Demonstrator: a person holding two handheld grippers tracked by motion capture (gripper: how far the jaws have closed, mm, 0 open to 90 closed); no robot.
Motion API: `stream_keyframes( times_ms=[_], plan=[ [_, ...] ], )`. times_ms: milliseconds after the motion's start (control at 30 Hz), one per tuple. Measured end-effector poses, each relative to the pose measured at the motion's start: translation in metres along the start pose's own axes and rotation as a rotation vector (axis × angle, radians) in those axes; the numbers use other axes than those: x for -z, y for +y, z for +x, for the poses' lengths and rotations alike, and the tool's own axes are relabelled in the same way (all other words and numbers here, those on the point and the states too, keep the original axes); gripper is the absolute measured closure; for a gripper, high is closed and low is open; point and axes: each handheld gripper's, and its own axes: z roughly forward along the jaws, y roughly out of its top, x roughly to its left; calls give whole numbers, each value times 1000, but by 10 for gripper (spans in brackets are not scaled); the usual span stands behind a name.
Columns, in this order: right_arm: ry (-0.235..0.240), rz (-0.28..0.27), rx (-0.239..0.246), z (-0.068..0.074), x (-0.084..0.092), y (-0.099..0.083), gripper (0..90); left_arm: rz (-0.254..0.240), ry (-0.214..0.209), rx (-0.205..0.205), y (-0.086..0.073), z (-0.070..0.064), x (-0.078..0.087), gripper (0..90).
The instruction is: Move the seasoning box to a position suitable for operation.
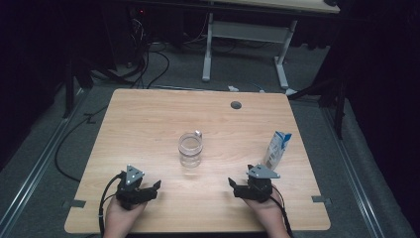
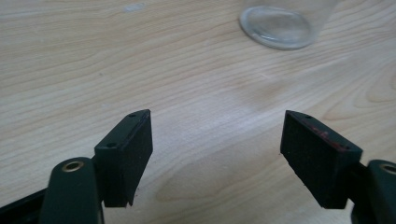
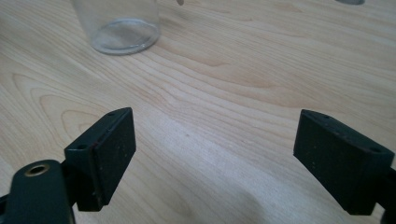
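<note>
A clear glass jar (image 1: 190,149) stands upright in the middle of the wooden table (image 1: 148,124). A small blue and white carton (image 1: 276,149) stands to its right. My left gripper (image 1: 148,188) rests near the front left edge, open, nothing between its pads. My right gripper (image 1: 239,184) rests at the front right, just in front of the carton, open and empty too. In the left gripper view the jar's base (image 2: 279,25) is ahead and to the right of the left gripper (image 2: 217,149). In the right gripper view the jar (image 3: 122,28) is ahead and to the left of the right gripper (image 3: 215,154).
A round grey cable hole (image 1: 236,104) sits near the table's far edge. Behind the table stand a white desk frame (image 1: 245,44) and loose cables on the grey floor (image 1: 148,64). Metal rails run along both sides of the table.
</note>
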Motion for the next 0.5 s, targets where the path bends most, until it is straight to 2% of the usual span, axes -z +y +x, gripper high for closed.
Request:
stream_keyframes(
  times_ms=[100,233,367,433,467,500],
  plan=[
    [13,3,-21,-5,2,-2,144,-3,-17,-6,-1,1,2,266],
    [-3,2,-51,-14,5,-5,153,7,-55,1,-4,2,3,277],
    [-3,2,-54,-14,5,-6,157,16,-81,-9,-5,1,3,242],
    [11,2,-44,-14,4,-6,176,9,-105,-19,-4,0,5,191],
    [14,4,-45,-13,4,-7,180,-3,-104,-19,-3,-1,7,191],
    [33,3,-48,-12,4,-7,199,-26,-108,-23,0,-2,8,229]
  ],
)
